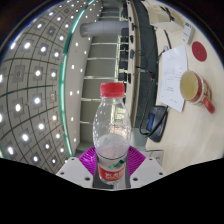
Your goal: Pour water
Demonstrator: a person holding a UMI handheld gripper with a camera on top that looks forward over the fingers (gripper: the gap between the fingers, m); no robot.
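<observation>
Between your gripper [112, 172] pads you are clamping the capped water bottle [112, 135], risking it slipping sideways while tilting toward the red mug [196, 91].

- The bottle [112, 135] stands upright between the fingers of the hand-held gripper [111, 172], its lower part against the pads [93, 160] on both sides.
- The tabletop [185, 135] lies to the right of the bottle and runs on beyond it.
- The mug [195, 90] sits on the tabletop, right of the bottle and farther off, well apart from it.
- A sheet of paper [172, 72] lies on the tabletop just left of the mug, partly behind it.
- A cable [153, 122] lies on the tabletop near the bottle, between it and the mug.
</observation>
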